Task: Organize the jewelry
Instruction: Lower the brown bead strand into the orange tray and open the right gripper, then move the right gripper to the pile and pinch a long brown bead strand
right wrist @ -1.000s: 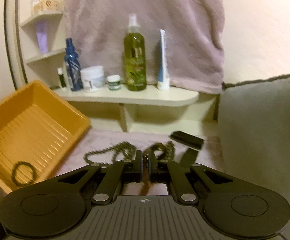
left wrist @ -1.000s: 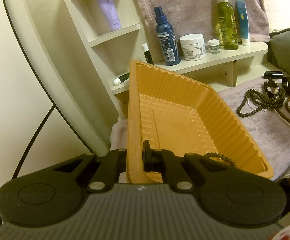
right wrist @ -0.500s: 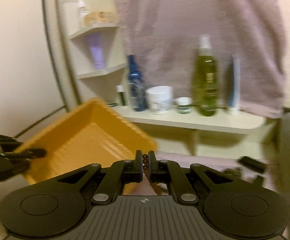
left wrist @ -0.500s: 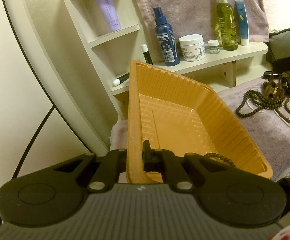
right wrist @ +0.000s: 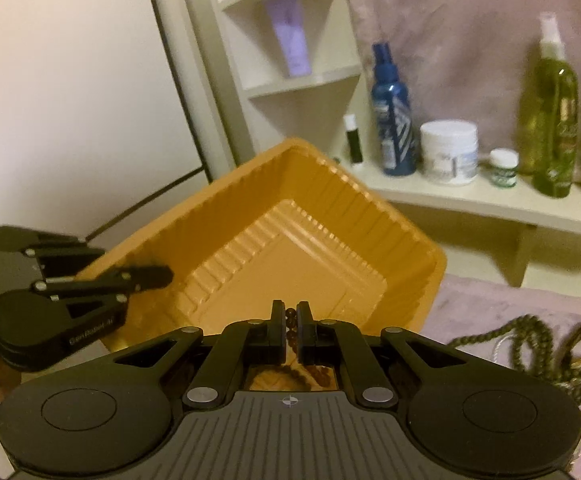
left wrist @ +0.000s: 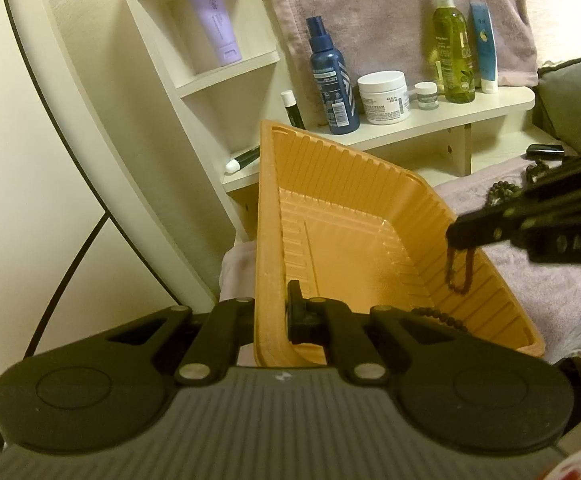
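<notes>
Readable on the white jar [left wrist: 383, 96] at upper centre of the left wrist view: the word "CREAM", with the smaller print blurred. Embossed on the left tool [right wrist: 146, 276] at lower left of the right wrist view: lettering like "Gen Robot.AI", only partly legible. Elsewhere just a barcode on the blue spray bottle [left wrist: 332, 88], unreadable.

Dim, warm indoor light, fisheye views.
Right view blurred, shelf bottles [right wrist: 394, 116] smeared at 2 o'clock; edges bow, corners vignetted black.
</notes>
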The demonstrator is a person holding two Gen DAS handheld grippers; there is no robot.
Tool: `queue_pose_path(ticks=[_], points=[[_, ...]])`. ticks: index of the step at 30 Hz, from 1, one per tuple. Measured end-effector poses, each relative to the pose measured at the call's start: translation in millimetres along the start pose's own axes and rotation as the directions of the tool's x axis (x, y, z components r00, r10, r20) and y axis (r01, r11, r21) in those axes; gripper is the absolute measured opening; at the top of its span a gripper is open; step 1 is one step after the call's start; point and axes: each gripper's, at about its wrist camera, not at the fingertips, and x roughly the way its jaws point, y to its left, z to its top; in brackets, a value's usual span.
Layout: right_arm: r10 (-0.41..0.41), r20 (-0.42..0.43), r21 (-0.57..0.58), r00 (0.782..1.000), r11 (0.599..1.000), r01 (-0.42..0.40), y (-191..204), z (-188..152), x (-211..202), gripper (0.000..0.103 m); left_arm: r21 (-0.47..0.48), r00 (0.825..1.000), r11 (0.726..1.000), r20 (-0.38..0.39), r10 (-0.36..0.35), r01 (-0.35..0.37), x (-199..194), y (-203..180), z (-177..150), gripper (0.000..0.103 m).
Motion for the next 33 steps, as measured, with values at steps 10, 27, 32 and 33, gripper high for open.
queue_pose_path(ticks=[10, 27, 32, 33], points=[[-0.04, 0.029, 0.063, 0.999, 0.997, 0.038, -13, -6, -7, 0.048, 0.0, 1.0, 1.0, 0.001, -0.001, 0.001, -1, -1, 1, 0.005], [-0.372, 0.002, 0.182, 0.928, 0.913, 0.365, -76, -52, -67, 0.048, 0.003, 1.0, 1.0, 0.0, -0.002, 0.002, -2, -1, 3, 0.005], [-0.45, -0.027, 0.217, 0.893, 0.869, 0.445, -102, -68, -84, 0.048, 0.005, 1.0, 1.0, 0.0, -0.003, 0.003, -2, -1, 2, 0.005], [-0.464, -0.032, 0.221, 0.885, 0.86, 0.459, -106, -71, -87, 0.048, 0.005, 1.0, 1.0, 0.0, -0.003, 0.003, -2, -1, 2, 0.005]])
